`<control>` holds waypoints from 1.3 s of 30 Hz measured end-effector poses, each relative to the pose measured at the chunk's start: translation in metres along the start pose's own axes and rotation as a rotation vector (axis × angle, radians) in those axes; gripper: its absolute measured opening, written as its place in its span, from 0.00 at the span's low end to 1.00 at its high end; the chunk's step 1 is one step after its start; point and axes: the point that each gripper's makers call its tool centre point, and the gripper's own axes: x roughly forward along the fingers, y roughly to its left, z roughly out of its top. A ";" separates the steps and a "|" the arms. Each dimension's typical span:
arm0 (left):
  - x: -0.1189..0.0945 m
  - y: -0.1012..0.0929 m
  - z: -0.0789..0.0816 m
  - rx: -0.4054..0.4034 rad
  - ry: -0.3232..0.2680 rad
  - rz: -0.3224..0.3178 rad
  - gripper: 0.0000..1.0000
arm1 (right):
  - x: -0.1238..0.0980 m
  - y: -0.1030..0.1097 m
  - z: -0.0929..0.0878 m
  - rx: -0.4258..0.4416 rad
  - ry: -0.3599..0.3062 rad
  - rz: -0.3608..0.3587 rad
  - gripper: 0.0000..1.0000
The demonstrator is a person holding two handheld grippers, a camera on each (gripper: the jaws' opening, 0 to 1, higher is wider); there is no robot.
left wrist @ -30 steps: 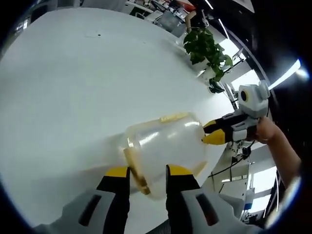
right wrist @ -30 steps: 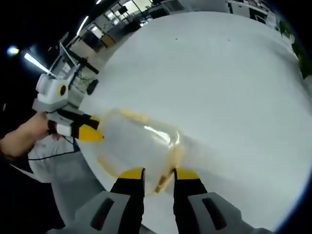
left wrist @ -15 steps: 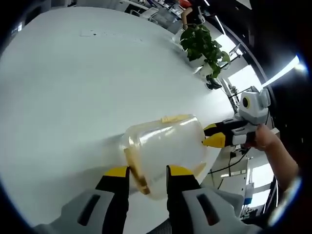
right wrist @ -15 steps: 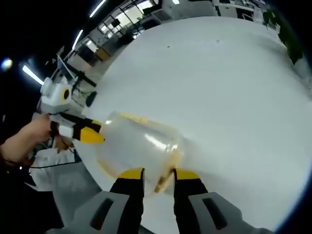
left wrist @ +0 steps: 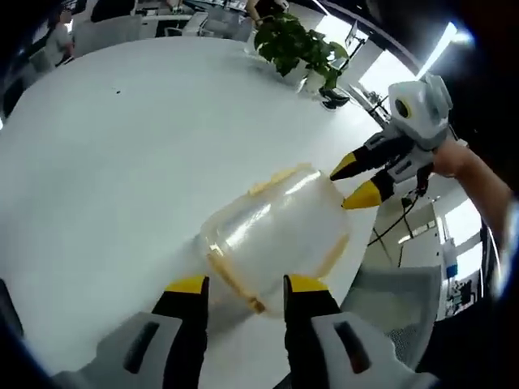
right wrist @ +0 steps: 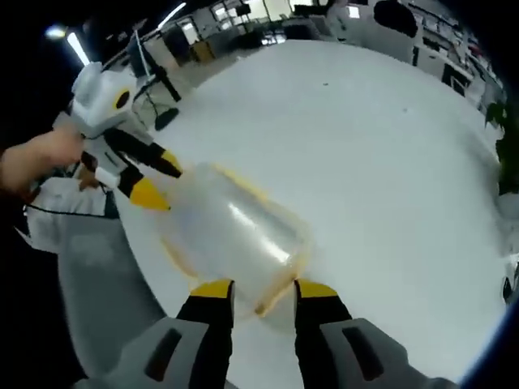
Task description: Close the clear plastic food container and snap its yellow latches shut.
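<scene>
In the left gripper view, the left gripper [left wrist: 237,285] has its two yellow-tipped jaws apart, one on each side of the near end of the clear plastic food container with yellow latches [left wrist: 280,239]; whether the tips really press the plastic cannot be told. A yellow latch [left wrist: 235,282] lies between these tips, at the container's near end. In the right gripper view, the right gripper [right wrist: 263,289] also has its jaws spread, and the opposite end of the same container [right wrist: 231,239] sits between the yellow tips, with a yellow strip at its edge there. Each gripper appears in the other's view at the far end of the container: the right one [left wrist: 351,180] from the right, with its jaws parted, and the left one [right wrist: 159,180] from the left, held by a person's hand [right wrist: 36,158]. The container lies on its side on the large white round table [left wrist: 105,154], close to the table's edge. Beyond the table stand a green potted plant [left wrist: 293,47] and office desks [right wrist: 389,24], and a grey chair seat [right wrist: 97,284] is beside the table.
</scene>
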 end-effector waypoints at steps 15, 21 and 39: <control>-0.010 -0.004 0.011 0.291 0.024 0.026 0.33 | -0.012 -0.008 0.021 -0.081 -0.037 -0.017 0.23; -0.007 -0.022 0.021 0.456 0.021 0.008 0.32 | -0.010 -0.002 0.026 -0.159 -0.030 0.007 0.23; 0.006 -0.038 0.031 0.673 0.062 0.011 0.26 | 0.003 0.028 0.045 -0.396 -0.039 0.127 0.15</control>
